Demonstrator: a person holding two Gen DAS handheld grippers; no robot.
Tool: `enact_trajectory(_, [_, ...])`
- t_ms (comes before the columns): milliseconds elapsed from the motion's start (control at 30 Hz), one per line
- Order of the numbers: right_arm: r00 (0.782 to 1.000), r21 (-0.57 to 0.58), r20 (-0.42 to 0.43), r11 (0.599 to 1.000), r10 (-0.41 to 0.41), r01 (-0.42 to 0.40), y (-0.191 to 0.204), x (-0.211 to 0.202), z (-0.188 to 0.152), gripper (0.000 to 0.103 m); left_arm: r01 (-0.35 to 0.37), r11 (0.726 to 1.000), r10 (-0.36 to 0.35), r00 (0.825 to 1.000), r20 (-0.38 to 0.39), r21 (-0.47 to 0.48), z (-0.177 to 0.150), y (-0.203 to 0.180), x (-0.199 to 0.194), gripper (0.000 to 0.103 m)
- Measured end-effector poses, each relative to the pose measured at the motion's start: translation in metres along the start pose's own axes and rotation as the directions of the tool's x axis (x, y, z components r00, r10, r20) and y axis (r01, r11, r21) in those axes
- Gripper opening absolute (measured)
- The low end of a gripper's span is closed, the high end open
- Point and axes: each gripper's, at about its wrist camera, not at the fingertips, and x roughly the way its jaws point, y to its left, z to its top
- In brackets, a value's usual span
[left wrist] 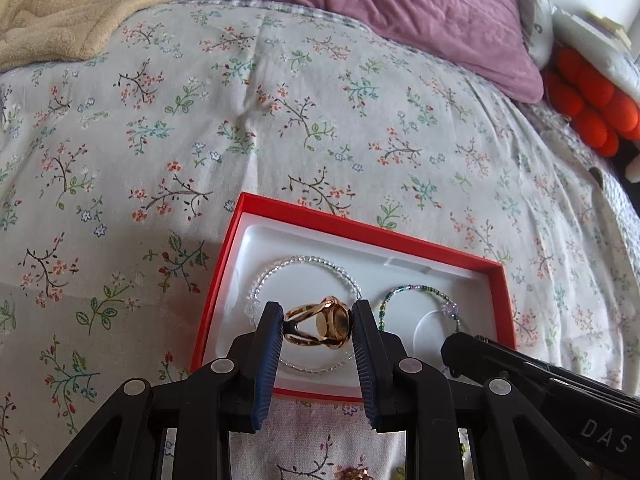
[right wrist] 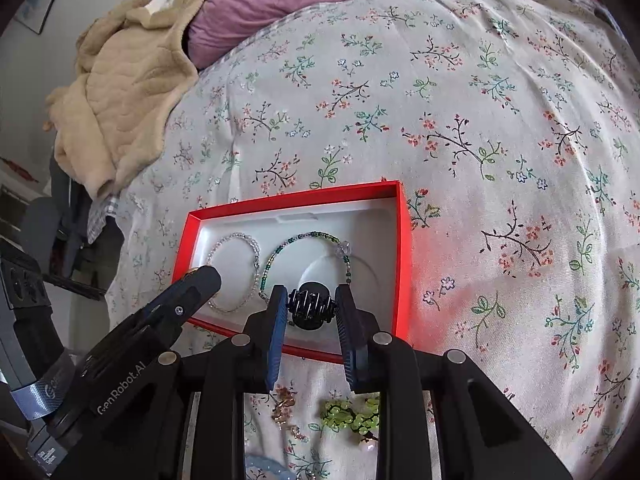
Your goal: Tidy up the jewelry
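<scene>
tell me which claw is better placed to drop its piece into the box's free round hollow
Right. The right claw holds the black hair clip just in front of that hollow, while the left claw holds the gold ring over the clear bracelet.

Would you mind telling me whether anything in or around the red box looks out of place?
Only the loose green beaded piece and gold trinket lying on the bedspread, outside the red box.

The ring is polished gold-coloured metal; the hair claw glossy black plastic. The red box holds a matt white moulded liner, on floral cotton-like bedding.
</scene>
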Motion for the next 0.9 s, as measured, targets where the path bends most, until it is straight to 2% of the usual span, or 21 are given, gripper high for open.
enact_trajectory(100, [1.0,0.003,0.003,1.0,0.008,-0.008,0.0,-0.002,0.001,0.029,0.004,1.0,-0.004,1.0,-0.003,0.005,-0.001,0.001,-0.003,0.032])
enact_trajectory(167, [1.0,0.001,0.008,1.0,0.006,-0.006,0.0,-0.005,0.0,0.037,0.001,1.0,-0.001,1.0,-0.001,0.006,-0.001,0.001,-0.007,0.038])
enact_trajectory(233, [1.0,-0.005,0.017,1.0,0.001,-0.001,0.0,-0.01,0.0,0.049,0.002,1.0,-0.003,1.0,0.005,0.01,-0.002,0.001,-0.012,0.043])
enact_trajectory(267, [1.0,-0.008,0.021,1.0,0.002,-0.001,0.001,-0.013,0.0,0.051,0.002,1.0,-0.002,1.0,0.009,0.014,-0.002,0.0,-0.015,0.045])
enact_trajectory(467, [0.999,-0.039,0.042,0.999,0.001,0.0,0.004,-0.032,-0.003,0.054,-0.014,0.999,0.013,1.0,0.018,0.046,-0.008,0.0,-0.032,0.053])
enact_trajectory(633, [0.999,-0.047,0.05,0.999,0.002,0.0,0.003,-0.046,-0.009,0.068,-0.033,0.997,0.032,0.999,0.025,0.066,-0.017,0.006,-0.049,0.069])
enact_trajectory(767, [0.998,-0.064,0.056,0.998,-0.008,0.012,0.004,-0.056,-0.016,0.073,-0.06,0.995,0.057,0.998,0.035,0.082,-0.026,0.014,-0.062,0.083])
enact_trajectory(900, [0.999,-0.091,0.048,0.996,-0.009,0.014,0.005,-0.065,-0.025,0.076,-0.092,0.991,0.089,0.995,0.034,0.098,-0.033,0.023,-0.071,0.09])
